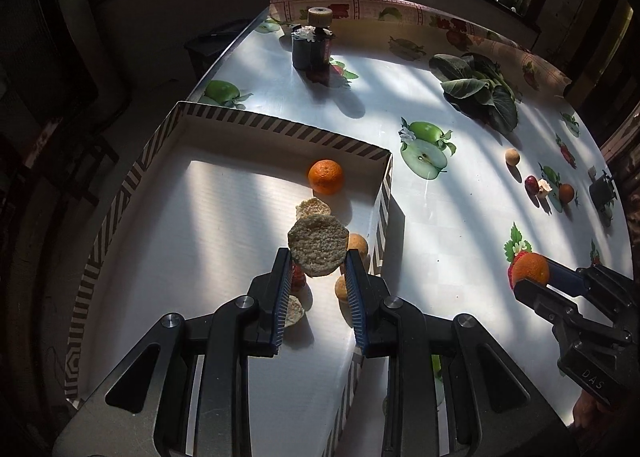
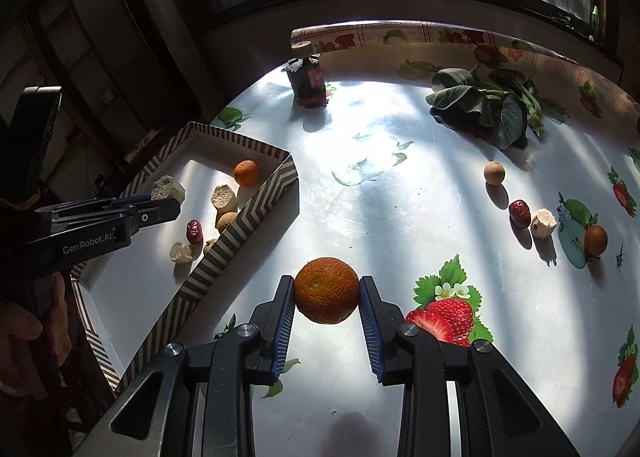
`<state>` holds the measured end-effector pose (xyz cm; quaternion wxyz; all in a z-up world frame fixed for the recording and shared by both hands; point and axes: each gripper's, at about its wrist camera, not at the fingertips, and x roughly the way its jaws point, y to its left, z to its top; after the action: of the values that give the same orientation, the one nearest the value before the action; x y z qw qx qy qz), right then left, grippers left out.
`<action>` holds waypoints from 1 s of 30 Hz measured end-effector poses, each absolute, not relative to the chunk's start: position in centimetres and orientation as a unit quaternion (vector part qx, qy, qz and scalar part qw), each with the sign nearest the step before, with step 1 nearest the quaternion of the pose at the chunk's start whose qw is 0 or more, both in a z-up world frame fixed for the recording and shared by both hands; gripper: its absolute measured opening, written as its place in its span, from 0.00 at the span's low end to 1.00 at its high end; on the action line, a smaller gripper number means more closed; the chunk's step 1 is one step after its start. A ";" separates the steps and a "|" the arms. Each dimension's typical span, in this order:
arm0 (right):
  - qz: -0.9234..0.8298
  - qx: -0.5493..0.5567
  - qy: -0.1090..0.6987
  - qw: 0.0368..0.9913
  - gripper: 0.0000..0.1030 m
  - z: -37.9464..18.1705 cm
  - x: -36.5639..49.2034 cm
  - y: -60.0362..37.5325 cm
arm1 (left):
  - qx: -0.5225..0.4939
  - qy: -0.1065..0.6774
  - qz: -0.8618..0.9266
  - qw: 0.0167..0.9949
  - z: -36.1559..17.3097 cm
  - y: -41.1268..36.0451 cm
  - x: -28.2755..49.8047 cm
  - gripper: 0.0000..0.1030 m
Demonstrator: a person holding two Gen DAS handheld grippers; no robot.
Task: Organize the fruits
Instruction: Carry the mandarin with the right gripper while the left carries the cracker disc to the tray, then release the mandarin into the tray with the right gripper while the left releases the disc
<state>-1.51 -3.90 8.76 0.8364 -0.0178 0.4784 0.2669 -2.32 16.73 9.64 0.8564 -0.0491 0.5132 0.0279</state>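
My left gripper [image 1: 318,255] is shut on a beige rough chunk [image 1: 318,243] and holds it above the striped box [image 1: 280,125]. Inside the box lie an orange [image 1: 325,176], another beige chunk [image 1: 313,207], two tan round fruits [image 1: 357,244], and a red date [image 1: 298,279] partly hidden by a finger. My right gripper [image 2: 326,281] is shut on a second orange [image 2: 326,291], above the tablecloth just right of the box [image 2: 248,209]. The right wrist view shows the left gripper [image 2: 174,201] over the box from the side.
Loose on the table at the right lie a tan round fruit [image 2: 495,173], a red date [image 2: 519,212], a beige chunk [image 2: 544,223] and a brown-orange fruit [image 2: 595,240]. Leafy greens [image 2: 488,105] and a dark bottle [image 2: 308,77] stand at the back. A hand [image 2: 24,329] shows at the left edge.
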 end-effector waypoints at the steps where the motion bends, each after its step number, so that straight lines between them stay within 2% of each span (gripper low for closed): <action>1: 0.272 -0.021 0.477 0.835 0.30 8.8 -1.6 -3.3 | -0.052 0.513 0.033 0.856 9.6 17.4 -2.3 0.25; 13: 0.362 -0.053 0.479 0.798 0.30 8.9 -2.1 5.2 | -0.092 0.528 0.080 0.840 7.9 24.3 -1.9 0.25; 30: 0.436 -0.098 0.527 0.723 0.30 3.6 -3.1 13.8 | -0.094 0.557 0.090 0.820 4.5 25.4 -1.4 0.25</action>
<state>-3.12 13.79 3.59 0.7232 -0.0980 0.5265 0.4361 -1.36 25.39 4.53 0.8200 -0.0939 0.5573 0.0900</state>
